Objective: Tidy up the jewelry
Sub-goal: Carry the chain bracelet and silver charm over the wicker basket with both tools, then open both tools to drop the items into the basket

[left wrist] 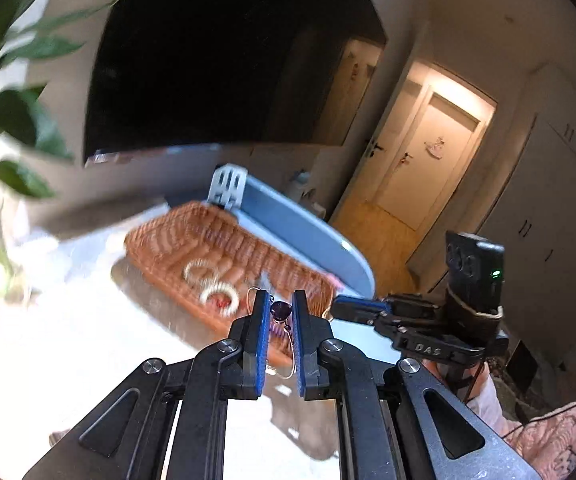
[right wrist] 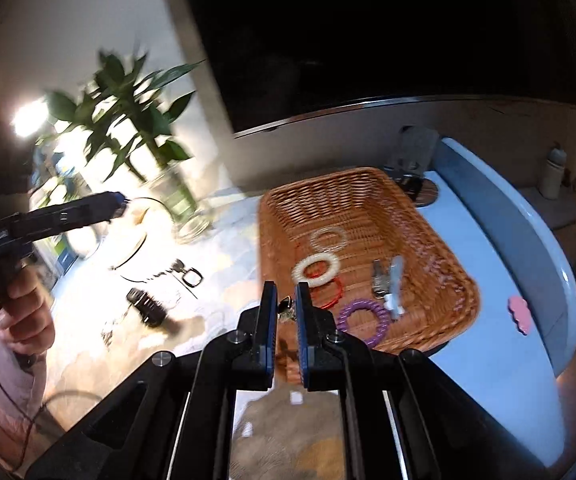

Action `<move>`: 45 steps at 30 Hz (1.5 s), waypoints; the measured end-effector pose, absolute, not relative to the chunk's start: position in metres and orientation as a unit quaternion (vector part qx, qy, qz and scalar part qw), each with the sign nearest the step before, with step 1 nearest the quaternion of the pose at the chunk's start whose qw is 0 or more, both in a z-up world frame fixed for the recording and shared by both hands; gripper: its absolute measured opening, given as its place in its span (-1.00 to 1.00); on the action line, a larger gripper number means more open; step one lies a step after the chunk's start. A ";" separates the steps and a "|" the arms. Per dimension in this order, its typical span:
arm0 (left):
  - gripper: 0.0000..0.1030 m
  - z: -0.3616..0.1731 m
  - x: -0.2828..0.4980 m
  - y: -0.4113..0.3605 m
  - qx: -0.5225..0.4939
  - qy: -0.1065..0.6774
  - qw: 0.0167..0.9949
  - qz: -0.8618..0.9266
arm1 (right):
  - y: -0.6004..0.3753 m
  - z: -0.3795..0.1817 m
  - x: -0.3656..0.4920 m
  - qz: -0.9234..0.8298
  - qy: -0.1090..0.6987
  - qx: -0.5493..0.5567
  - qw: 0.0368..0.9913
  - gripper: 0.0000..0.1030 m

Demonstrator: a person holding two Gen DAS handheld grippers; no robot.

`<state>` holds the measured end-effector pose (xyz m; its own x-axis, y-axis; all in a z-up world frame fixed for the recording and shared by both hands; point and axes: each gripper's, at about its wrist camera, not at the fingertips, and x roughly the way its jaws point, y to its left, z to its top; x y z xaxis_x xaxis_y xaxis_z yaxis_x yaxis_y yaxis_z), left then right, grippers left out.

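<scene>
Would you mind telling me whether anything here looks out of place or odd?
Several pieces lie loose on the table left of the wicker basket, not in it: a dark clip and a square pendant. The bracelets, including the purple one, are already inside.

We see a table with a pale blue top at its right side and a light patterned covering at its left. On it rest a wicker basket, a pink cloud-shaped piece, a glass vase of green leaves, a black clip and thin wire pieces.
</scene>
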<state>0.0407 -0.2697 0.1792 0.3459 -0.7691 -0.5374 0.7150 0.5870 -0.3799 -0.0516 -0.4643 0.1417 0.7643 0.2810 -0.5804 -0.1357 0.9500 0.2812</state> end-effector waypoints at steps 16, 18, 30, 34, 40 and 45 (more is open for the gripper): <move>-0.79 0.121 0.041 -0.227 -0.090 0.467 0.791 -0.386 | -0.440 0.138 -0.060 0.135 0.325 0.110 0.930 -0.81; -0.79 0.136 0.033 -0.235 -0.063 0.446 0.804 -0.389 | -0.443 0.138 -0.059 0.134 0.324 0.114 0.930 -0.81; -0.79 0.167 0.074 -0.305 -0.029 0.419 0.802 -0.426 | -0.489 0.148 -0.035 0.089 0.323 0.162 0.928 -0.81; -0.79 0.174 0.094 -0.338 -0.023 0.403 0.811 -0.423 | -0.514 0.138 -0.002 0.053 0.355 0.185 0.915 -0.81; -0.79 0.157 0.130 -0.381 -0.024 0.412 0.812 -0.412 | -0.540 0.103 0.042 0.000 0.410 0.214 0.887 -0.81; -0.79 0.145 0.147 -0.406 -0.037 0.426 0.804 -0.414 | -0.539 0.093 0.061 -0.004 0.430 0.213 0.877 -0.81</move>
